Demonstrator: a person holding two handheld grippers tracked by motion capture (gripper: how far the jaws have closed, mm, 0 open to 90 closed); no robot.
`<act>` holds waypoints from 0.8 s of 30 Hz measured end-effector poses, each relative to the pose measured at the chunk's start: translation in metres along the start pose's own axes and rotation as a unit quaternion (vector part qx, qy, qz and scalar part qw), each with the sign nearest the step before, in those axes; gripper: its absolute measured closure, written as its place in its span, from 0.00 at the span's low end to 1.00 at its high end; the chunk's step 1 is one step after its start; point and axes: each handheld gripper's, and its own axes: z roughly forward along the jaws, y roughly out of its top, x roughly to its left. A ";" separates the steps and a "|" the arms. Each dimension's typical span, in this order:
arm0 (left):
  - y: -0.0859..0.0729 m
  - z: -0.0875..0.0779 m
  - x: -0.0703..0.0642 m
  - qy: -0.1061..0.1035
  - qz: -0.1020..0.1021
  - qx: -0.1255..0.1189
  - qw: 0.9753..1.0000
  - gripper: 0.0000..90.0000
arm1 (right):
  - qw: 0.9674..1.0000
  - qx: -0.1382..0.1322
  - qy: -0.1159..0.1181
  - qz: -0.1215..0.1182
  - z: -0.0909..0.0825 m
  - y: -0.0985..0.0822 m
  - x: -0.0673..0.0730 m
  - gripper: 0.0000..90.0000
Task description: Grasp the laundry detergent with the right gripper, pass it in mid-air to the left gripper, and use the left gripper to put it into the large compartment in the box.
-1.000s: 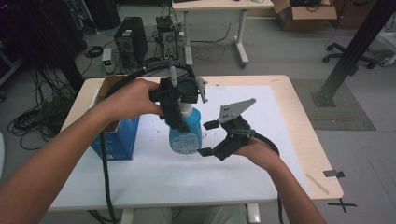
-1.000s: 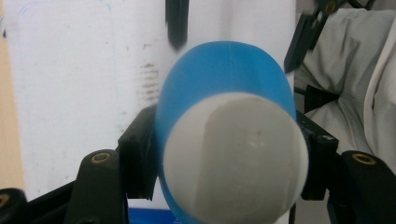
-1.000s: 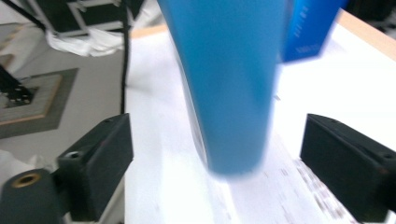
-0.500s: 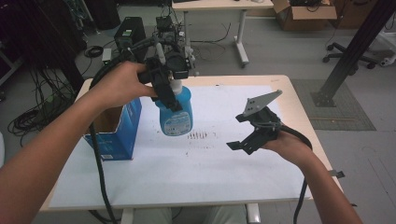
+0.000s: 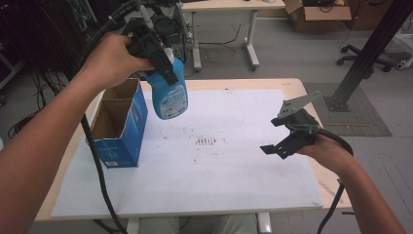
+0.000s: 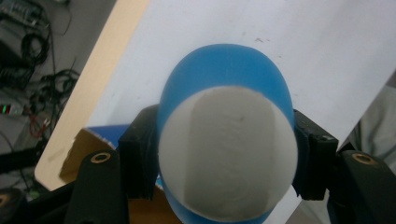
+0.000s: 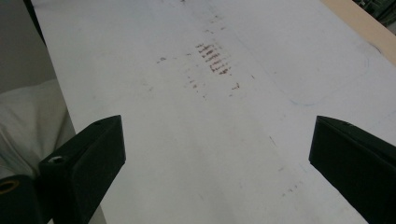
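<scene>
The left gripper [image 5: 158, 51] clamps the blue spray bottle [image 5: 169, 95] aloft beside the open cardboard box [image 5: 119, 124], while the right gripper [image 5: 287, 131], jaws wide and empty, hangs well apart.

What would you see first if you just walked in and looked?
The blue bottle, lifted above the table's left side and clamped by the left gripper. Below it stands an open blue cardboard box. On the right, the right gripper hangs open over the white sheet with brown marks.
</scene>
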 end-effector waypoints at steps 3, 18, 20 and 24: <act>0.000 -0.007 0.009 0.014 -0.035 0.002 0.999 0.42 | 1.000 0.009 -0.004 0.003 -0.003 -0.003 -0.004 0.04; -0.027 -0.033 0.048 0.054 -0.188 0.001 0.981 0.42 | 1.000 0.025 -0.007 0.000 -0.011 -0.004 -0.010 0.04; -0.033 -0.034 0.052 0.058 -0.204 0.002 0.977 0.42 | 1.000 0.028 -0.007 -0.002 -0.010 -0.003 -0.010 0.04; -0.045 -0.037 0.059 0.068 -0.240 0.008 0.968 0.42 | 0.999 0.031 -0.004 -0.008 -0.009 0.000 -0.010 0.04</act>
